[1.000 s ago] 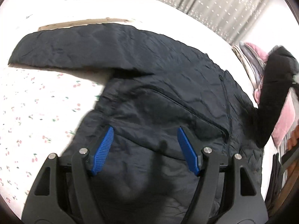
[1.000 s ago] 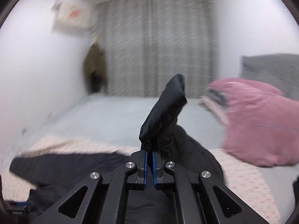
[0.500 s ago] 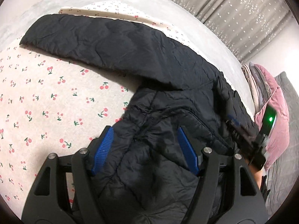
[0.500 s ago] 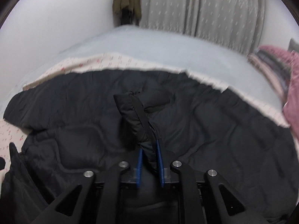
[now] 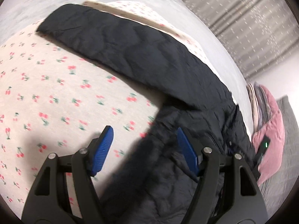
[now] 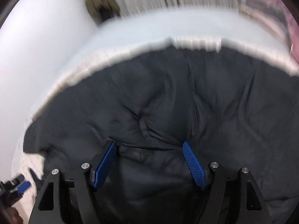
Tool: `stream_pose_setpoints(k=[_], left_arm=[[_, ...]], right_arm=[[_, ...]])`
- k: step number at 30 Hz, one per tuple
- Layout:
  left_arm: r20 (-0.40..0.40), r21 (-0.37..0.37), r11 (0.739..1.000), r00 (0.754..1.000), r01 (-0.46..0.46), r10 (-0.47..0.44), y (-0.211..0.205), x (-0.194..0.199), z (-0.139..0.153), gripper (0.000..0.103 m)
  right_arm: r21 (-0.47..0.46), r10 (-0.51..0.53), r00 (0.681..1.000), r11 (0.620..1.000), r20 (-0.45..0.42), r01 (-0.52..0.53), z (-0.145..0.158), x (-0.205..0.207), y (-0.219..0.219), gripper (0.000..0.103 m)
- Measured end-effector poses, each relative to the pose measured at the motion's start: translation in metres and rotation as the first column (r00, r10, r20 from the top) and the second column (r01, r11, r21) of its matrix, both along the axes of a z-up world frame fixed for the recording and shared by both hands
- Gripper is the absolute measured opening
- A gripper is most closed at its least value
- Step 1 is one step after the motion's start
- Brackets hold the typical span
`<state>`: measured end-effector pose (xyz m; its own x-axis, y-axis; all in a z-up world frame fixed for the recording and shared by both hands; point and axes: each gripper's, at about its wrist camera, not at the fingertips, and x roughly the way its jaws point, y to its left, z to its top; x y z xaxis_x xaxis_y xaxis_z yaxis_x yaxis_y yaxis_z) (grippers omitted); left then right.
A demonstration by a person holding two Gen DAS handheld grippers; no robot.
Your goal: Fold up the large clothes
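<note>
A black quilted jacket (image 5: 142,59) lies on the cherry-print sheet (image 5: 56,93), one sleeve stretched toward the upper left. My left gripper (image 5: 144,129) hovers open over the jacket's left edge, one pad above the sheet and the other above dark fabric, with nothing gripped. In the right wrist view the jacket (image 6: 168,102) fills the frame. My right gripper (image 6: 148,143) is just above it and its jaws are opening. Folded fabric lies between the pads, which do not press on it. The left gripper (image 6: 20,186) shows at the lower left there.
A pink pillow (image 5: 271,130) and a grey quilt (image 5: 286,149) lie to the right of the jacket. A pale bed cover (image 6: 168,24) runs behind it, up to a grey curtain (image 5: 252,28). An olive garment (image 6: 99,5) hangs at the wall.
The right gripper came down with the sleeve end pinched in it, laid it on the jacket body and opened. The left gripper slid left to the jacket's edge and rolled.
</note>
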<state>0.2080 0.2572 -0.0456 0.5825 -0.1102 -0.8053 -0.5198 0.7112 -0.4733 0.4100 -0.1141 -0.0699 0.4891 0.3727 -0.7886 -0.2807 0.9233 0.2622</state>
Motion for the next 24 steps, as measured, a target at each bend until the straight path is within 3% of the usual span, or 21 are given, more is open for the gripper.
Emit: stream_pose_setpoints(k=[2,6,8,12,16,19,21,24], left_arm=[[-0.005,-0.016,0.999,0.999,-0.032,0.032,0.017,-0.002,-0.004,0.071],[-0.023,-0.069,0.989,0.992,-0.129,0.128,0.065,-0.011,-0.013,0.071],[-0.032,-0.105,0.978,0.983,-0.183,0.180,0.090,-0.015,-0.016,0.071],[-0.054,-0.024,0.946,0.946,-0.322,0.321,0.136,-0.021,-0.014,0.071],[-0.088,-0.037,0.942,0.940,-0.333,0.329,0.161,-0.005,-0.027,0.071],[-0.089,-0.017,0.930,0.927,-0.368,0.365,0.172,0.002,-0.031,0.071],[-0.080,0.014,0.922,0.918,-0.387,0.387,0.178,0.007,-0.029,0.072],[-0.072,0.027,0.919,0.916,-0.393,0.394,0.183,0.025,-0.030,0.081]], right_arm=[[-0.029,0.026,1.000,0.999,0.004,-0.026,0.010,-0.006,0.004,0.075],[0.070,0.024,0.999,0.997,0.048,-0.027,0.048,-0.038,-0.023,0.075],[0.084,-0.003,1.000,0.996,0.017,0.001,0.061,-0.060,-0.048,0.075],[0.130,-0.020,0.997,0.991,-0.069,0.029,0.067,-0.126,-0.113,0.075],[0.197,-0.110,0.992,0.973,-0.068,0.122,0.058,-0.176,-0.176,0.078],[0.167,-0.224,0.974,0.959,-0.040,0.227,0.051,-0.182,-0.210,0.079],[0.178,-0.233,0.972,0.956,-0.033,0.235,0.054,-0.177,-0.220,0.079],[0.235,-0.247,0.968,0.940,-0.041,0.249,0.049,-0.176,-0.234,0.079]])
